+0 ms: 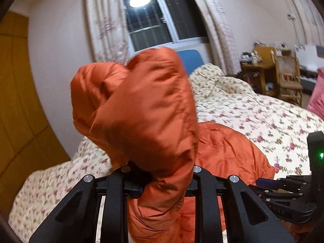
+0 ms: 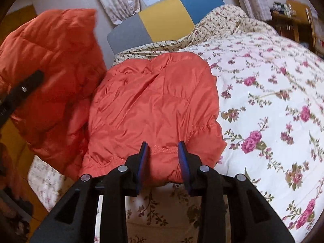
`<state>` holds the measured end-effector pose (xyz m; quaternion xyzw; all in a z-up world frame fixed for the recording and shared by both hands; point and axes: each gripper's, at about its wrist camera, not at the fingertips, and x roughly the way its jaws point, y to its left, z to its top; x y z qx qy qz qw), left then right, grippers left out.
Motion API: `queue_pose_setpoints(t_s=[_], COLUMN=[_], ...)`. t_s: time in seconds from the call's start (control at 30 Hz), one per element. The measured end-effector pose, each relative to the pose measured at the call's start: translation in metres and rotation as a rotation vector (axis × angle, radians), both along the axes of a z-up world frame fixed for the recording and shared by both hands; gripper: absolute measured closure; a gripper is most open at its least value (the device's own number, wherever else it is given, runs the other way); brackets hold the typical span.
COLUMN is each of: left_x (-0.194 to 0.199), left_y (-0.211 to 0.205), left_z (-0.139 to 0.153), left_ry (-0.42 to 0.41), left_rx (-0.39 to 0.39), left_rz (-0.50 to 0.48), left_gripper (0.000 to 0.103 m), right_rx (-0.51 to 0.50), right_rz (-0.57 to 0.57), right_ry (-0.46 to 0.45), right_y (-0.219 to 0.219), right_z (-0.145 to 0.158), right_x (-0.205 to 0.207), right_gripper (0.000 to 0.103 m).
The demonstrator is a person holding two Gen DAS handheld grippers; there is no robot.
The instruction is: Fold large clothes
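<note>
An orange puffer jacket [image 2: 154, 101] lies partly folded on the flowered bedspread [image 2: 263, 101]. In the left wrist view a lifted part of the jacket [image 1: 137, 109] bulges up right in front of the camera. My left gripper [image 1: 162, 182] is shut on it, and the cloth hides the fingertips. The same raised part [image 2: 50, 64] shows at the left of the right wrist view, with the left gripper's black finger [image 2: 22, 91] across it. My right gripper [image 2: 163, 158] stands open at the folded jacket's near hem. Its blue pads [image 2: 183, 158] are apart, with the hem lying loose between them.
The bed fills most of both views, with a rumpled flowered quilt [image 1: 222, 81] at its head. A grey, yellow and blue headboard [image 2: 166, 16] stands below a curtained window [image 1: 158, 20]. Wooden furniture [image 1: 279, 70] is at the far right, a wooden door [image 1: 16, 101] at the left.
</note>
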<state>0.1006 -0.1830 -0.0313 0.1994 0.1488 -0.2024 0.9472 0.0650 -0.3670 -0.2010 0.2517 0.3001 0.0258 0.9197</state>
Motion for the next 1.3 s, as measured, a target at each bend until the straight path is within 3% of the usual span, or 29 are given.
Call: queue_pose_setpoints(t_s=[0.3,0.57,0.7,0.87,0.97,1.03,1.07,1.1,1.13,1.2,1.3], left_x=[-0.008,-0.013,-0.013,-0.019,-0.024,-0.026,-0.027,-0.027,-0.028,-0.03,-0.036], left_y=[-0.037,-0.056,-0.06,-0.066,-0.068,-0.069,-0.069,-0.068,-0.067,-0.063,-0.049], left_z=[-0.028,-0.059,-0.075,-0.089,-0.095,-0.096,-0.097,-0.096,-0.095,-0.093,-0.086], left_ry=[0.02,0.061,0.066,0.058,0.049,0.052,0.053,0.054,0.057,0.063,0.086], left_rx=[0.053,0.069,0.08,0.102,0.126,0.127,0.127,0.127,0.128,0.128,0.08], left_rz=[-0.099,-0.217,-0.247,-0.28,-0.303,-0.328,-0.335,-0.343,-0.351,-0.368,-0.395], left_gripper=[0.079,0.059,0.055,0.049,0.043,0.039,0.036,0.035,0.035,0.035,0.035], right_rx=[0.095,0.132,0.126,0.134,0.172,0.182,0.183,0.173,0.152,0.129,0.104], right_rz=[0.01,-0.046,-0.102,-0.039,0.032,0.05,0.063,0.073,0.062,0.029,-0.024], right_ry=[-0.013,-0.03,-0.083,-0.185,-0.181,-0.111,-0.076,-0.043,-0.02,0.005,0.065], right_y=[-0.007,-0.029,-0.04,-0.035,-0.028,-0.029,-0.028,-0.026,-0.025,-0.025,-0.028], right_z=[0.002,0.015,0.035,0.072,0.082,0.079,0.076,0.071,0.067,0.058,0.033], right_x=[-0.017,-0.04,-0.06,-0.064,-0.054,-0.041,-0.034,-0.027,-0.025,-0.025,-0.029], right_gripper=[0.073,0.073,0.06,0.046,0.045,0.045,0.057,0.081,0.089,0.097,0.099])
